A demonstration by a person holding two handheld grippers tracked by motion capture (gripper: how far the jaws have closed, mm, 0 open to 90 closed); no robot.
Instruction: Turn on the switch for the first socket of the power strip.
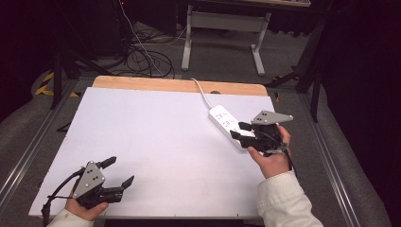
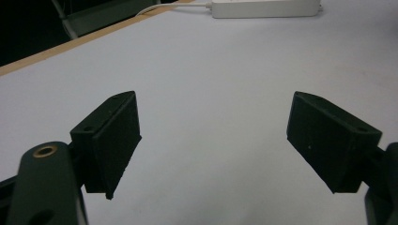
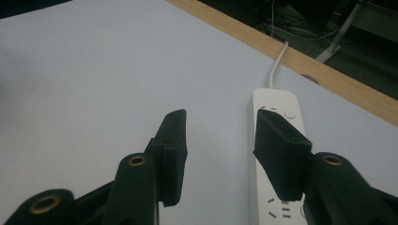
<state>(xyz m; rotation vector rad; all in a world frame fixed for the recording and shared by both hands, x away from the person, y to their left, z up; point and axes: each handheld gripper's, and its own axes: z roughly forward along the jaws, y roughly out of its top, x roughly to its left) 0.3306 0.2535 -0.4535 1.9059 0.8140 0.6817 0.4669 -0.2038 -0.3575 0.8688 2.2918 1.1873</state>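
**Q:** At the near left corner of the white table (image 1: pixel 156 137), how is the left hand (image 1: pixel 85 208) posed?

**A:** It enters from the bottom edge, sleeve cuff just visible, and grasps the left gripper (image 1: pixel 120 172) from below. The grey plate faces up and the two black jaws point toward the far right across the table. The jaws stand wide apart with nothing between them; in the left gripper view (image 2: pixel 213 140) bare white surface lies between the pads.

**Q:** And the right hand (image 1: pixel 270 161)?

**A:** Its forearm, in a pale sleeve (image 1: pixel 283 203), rises from the bottom right. The hand wraps the right gripper (image 1: pixel 239 131) from beneath, with the jaws pointing left and slightly toward the far edge (grey plate uppermost).

**Q:** Where is the power strip (image 1: pixel 229 125)?

**A:** It lies flat on the right part of the table, running diagonally, its white cord (image 1: pixel 201 92) leading to the wooden far edge (image 1: pixel 179 85). The right gripper's jaw tips sit over its near end.

**Q:** What is the state of the right jaws?

**A:** They are partly open, holding nothing. In the right gripper view (image 3: pixel 220 145) one pad overlaps the power strip (image 3: pixel 277 154), the other is over bare table, and the gap between them is empty. Whether the pad touches the strip cannot be told.
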